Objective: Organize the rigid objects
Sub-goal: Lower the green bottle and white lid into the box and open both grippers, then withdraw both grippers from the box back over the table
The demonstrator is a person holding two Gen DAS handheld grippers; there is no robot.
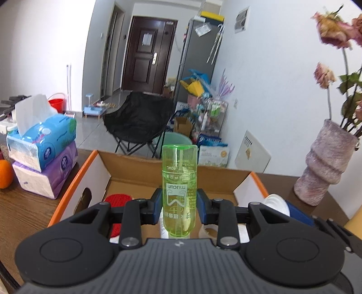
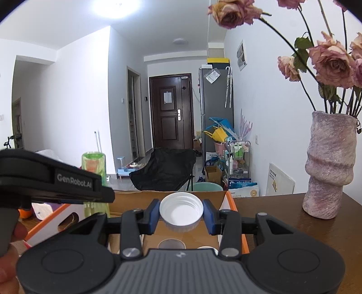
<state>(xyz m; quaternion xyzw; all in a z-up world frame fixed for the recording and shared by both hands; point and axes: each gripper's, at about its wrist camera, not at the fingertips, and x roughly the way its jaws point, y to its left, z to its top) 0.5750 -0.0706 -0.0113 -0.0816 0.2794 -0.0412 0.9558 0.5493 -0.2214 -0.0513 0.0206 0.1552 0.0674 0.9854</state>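
Green bottle [image 1: 179,192] upside down, pinched by left gripper [image 1: 179,204] above cardboard box [image 1: 135,165]; right gripper [image 2: 181,213] pinches white cap [image 2: 181,211] over box right edge.

Both views are bright and evenly lit, with a ceiling lamp [image 2: 117,5] blown out to a white glare at the top of the right wrist view and only soft, faint shadows on the wooden table [image 2: 282,217]. Fisheye distortion bends the walls and the dark door [image 1: 148,54] toward the edges, and the frame corners darken to black. The far room is sharp, while the dried roses [image 1: 334,31] at the right edge of the left wrist view look smeared and soft.
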